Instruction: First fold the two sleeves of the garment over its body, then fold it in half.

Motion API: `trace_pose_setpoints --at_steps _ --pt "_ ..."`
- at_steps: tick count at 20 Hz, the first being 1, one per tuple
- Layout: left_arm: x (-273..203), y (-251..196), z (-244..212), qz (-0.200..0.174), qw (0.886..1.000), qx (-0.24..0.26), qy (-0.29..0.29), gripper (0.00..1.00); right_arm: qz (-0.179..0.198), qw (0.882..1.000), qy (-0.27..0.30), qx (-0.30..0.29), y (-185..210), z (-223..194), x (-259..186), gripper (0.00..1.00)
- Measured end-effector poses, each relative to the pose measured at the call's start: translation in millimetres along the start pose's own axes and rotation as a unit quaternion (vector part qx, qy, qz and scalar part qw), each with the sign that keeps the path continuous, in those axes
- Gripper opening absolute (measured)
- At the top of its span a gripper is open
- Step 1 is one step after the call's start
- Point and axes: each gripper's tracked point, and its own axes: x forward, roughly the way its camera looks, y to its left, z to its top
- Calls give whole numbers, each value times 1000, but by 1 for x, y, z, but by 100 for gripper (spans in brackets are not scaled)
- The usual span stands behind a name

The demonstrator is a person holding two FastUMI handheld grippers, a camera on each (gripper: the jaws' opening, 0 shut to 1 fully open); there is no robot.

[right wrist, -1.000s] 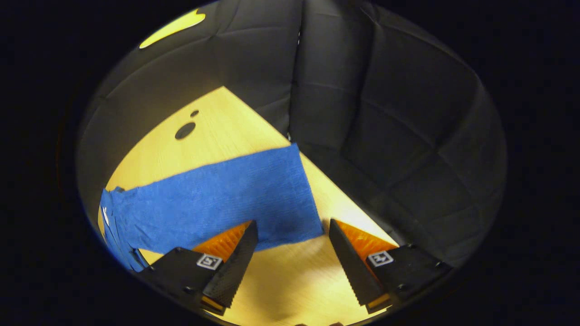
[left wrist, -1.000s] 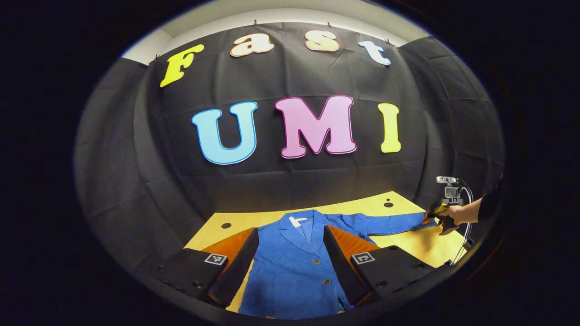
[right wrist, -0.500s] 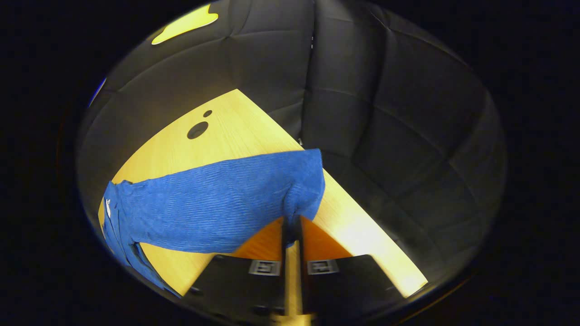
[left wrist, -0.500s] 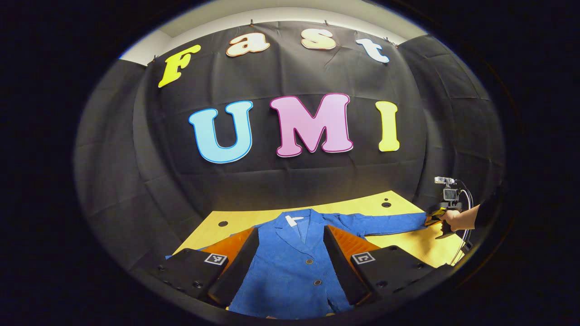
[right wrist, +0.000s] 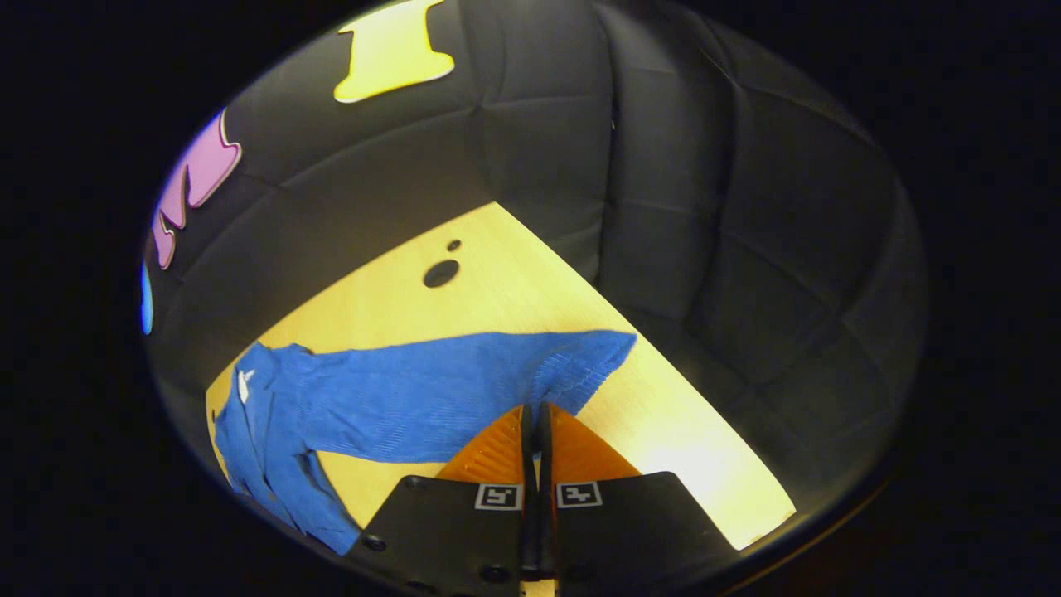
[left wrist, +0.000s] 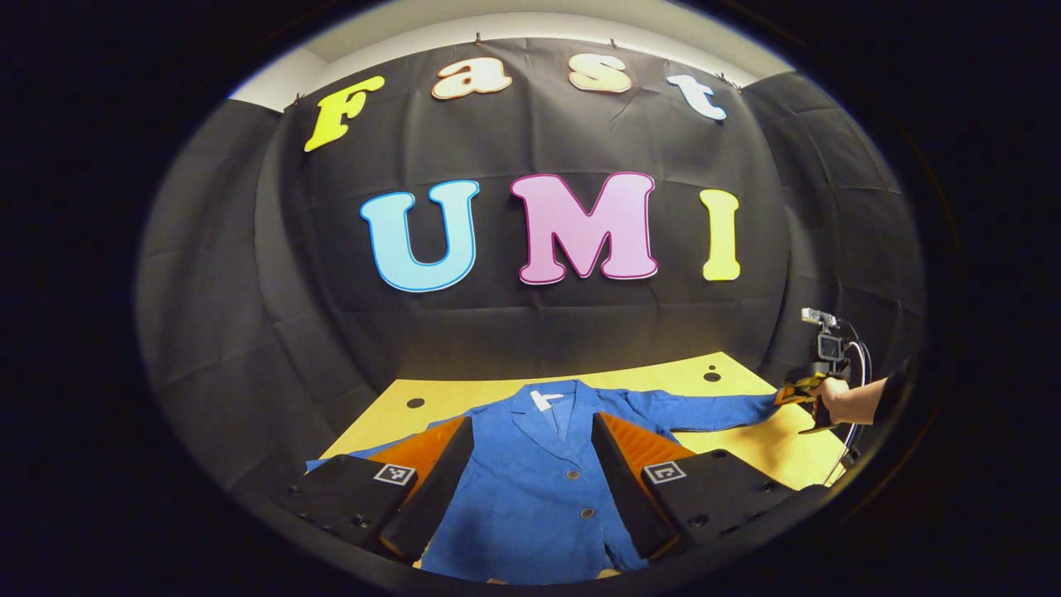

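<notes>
No legible text, brand or number is present. The white neck label [left wrist: 540,400] inside the collar of the blue jacket [left wrist: 530,489] is too small to read. Square black-and-white fiducial markers [right wrist: 496,496] stand on the gripper bodies; they carry no readable characters.

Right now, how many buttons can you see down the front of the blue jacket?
2: one button at mid-chest, another just below it, both between the left tool's fingers. More may be hidden lower down.
</notes>
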Motion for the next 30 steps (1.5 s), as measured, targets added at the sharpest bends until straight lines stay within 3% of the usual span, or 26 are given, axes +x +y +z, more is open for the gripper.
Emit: trace_pose_setpoints --at_steps 4,10,16,21,24,27,28,29,30 --pt "-13 21 -2 11 1000 -11 -8 82 63 997 -14 -44 86 12 -33 1" --pt "-36 77 -9 61 997 -41 -20 82 176 979 -11 -102 264 -6 -85 0" --pt "-77 142 -48 135 988 -72 6 82 265 950 42 -157 421 -95 -121 0" --pt "-107 189 -77 210 972 -102 28 82 314 919 90 -218 523 -195 -127 1" --pt "-123 205 -95 245 961 -118 40 82 312 917 114 -221 551 -230 -119 0" --pt "-133 218 -104 274 953 -121 46 82 287 926 142 -199 555 -256 -98 0" --pt "-138 221 -108 282 951 -123 46 81 287 926 149 -196 552 -258 -96 19" --pt "-139 224 -108 287 949 -125 45 82 288 925 148 -198 552 -259 -93 32" --pt "-139 226 -109 290 947 -128 43 82 289 925 139 -205 551 -256 -91 37"
